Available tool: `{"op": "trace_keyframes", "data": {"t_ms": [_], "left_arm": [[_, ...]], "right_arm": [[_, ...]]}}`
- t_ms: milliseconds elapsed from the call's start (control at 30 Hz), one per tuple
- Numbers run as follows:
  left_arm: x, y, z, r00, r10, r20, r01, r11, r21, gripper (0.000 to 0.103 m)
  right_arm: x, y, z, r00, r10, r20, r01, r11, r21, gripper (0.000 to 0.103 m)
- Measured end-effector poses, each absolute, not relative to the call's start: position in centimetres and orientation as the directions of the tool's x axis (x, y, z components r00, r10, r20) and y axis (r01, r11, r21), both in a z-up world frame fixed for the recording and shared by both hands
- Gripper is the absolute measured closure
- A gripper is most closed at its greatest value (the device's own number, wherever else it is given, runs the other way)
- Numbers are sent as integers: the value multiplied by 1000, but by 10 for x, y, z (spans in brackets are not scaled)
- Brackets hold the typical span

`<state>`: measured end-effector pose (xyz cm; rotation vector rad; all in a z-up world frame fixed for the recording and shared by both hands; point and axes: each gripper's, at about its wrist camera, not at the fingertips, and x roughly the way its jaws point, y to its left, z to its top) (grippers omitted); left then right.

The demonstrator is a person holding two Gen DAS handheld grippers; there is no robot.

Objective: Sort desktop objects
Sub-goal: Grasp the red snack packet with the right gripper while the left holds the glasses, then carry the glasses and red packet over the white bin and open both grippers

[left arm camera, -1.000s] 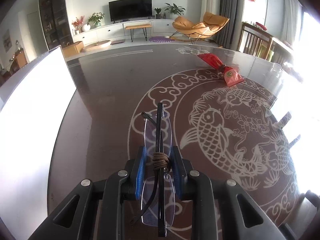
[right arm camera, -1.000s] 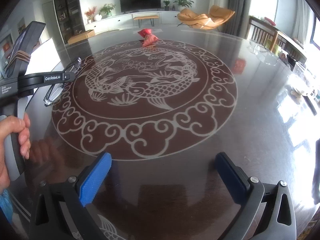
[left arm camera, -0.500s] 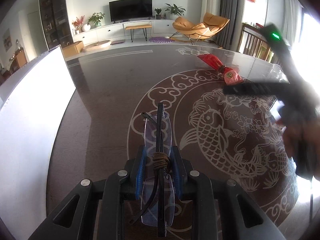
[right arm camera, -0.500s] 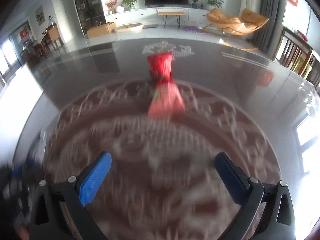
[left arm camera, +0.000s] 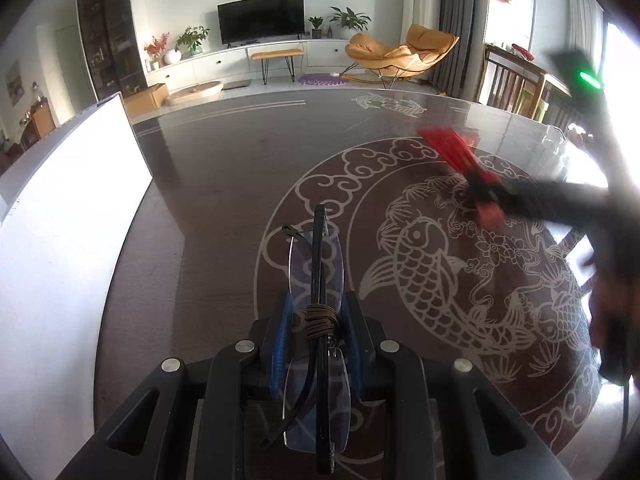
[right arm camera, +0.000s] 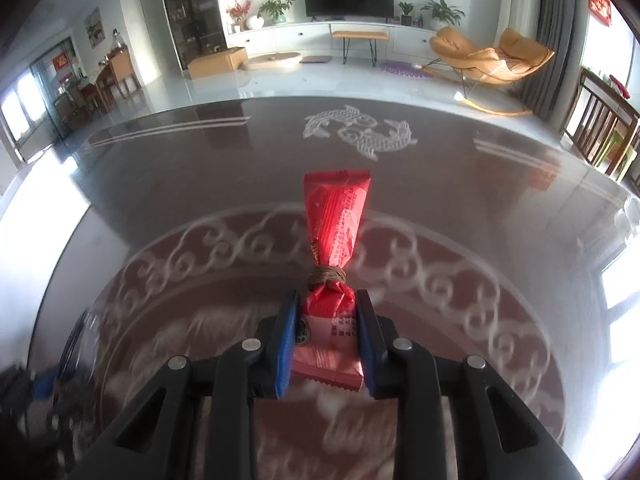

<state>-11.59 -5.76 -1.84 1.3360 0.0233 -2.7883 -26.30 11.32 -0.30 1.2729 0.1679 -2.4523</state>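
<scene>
A: Which is the bigger piece?

B: The glasses (left arm camera: 318,304), folded, clamped in the left tool (left arm camera: 316,332) above the bench (left arm camera: 224,184) near its left edge. Light, thin lenses, fragile and slick; hold them at the cord-wrapped bridge.

A: And the red packet (right arm camera: 334,236)?

B: The right tool (right arm camera: 326,336) is closed on its lower end, toward the far edge. Light, soft, crinkly; grip near the tied neck. Its print is unreadable.
</scene>
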Motion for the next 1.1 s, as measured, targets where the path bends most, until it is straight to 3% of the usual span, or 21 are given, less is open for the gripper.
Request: {"op": "trace_keyframes", "data": {"t_ms": [300, 600, 733, 767, 800, 833, 900, 933, 967, 1000, 1033, 1067, 1100], "left_arm": [[-75, -49, -16, -631, 37, -775, 17, -998, -62, 79], [-46, -31, -16, -628, 34, -778, -19, -999, -29, 78], [-46, -27, -17, -627, 15, -779, -19, -1000, -4, 75], [-46, -27, -17, -625, 20, -780, -19, -1000, -10, 58], [-47, -28, -18, -615, 20, -788, -14, -1000, -15, 29], [-51, -30, -19, -597, 11, -802, -4, -1000, -12, 16], [-56, -34, -21, -579, 25, -815, 0, -1000, -31, 11], [-57, -35, -21, -579, 30, -815, -2, -999, -35, 11], [-57, -35, -21, -579, 29, -815, -3, -999, -34, 15], [-55, -35, -20, -589, 23, -808, -3, -1000, -26, 34], [-53, -34, -18, -603, 23, -797, -11, -1000, -20, 47], [-51, -34, -17, -612, 21, -791, -25, -1000, -7, 75], [-48, -35, -15, -614, 42, -788, -46, -999, -17, 82]], "right_arm": [[-65, 137, -5, -585, -251, -772, 322, -945, 63, 74], [-45, 130, -4, -601, -177, -779, 296, -955, -11, 70], [-50, 135, -6, -598, -181, -781, 287, -958, 2, 63], [-49, 132, -6, -596, -185, -781, 293, -956, 4, 60], [-49, 129, -6, -594, -189, -782, 304, -953, 0, 56], [-52, 128, -7, -592, -187, -784, 313, -950, -10, 49], [-60, 124, -6, -583, -189, -791, 328, -945, -16, 46], [-65, 122, -6, -568, -202, -798, 338, -941, -2, 46], [-67, 122, -5, -560, -213, -800, 343, -939, 10, 58], [-71, 123, -3, -554, -223, -802, 344, -939, 23, 70], [-73, 125, -2, -543, -233, -807, 345, -938, 38, 81], [-75, 128, -1, -536, -240, -809, 341, -939, 52, 81], [-73, 133, 4, -537, -249, -806, 335, -940, 67, 81]]}}
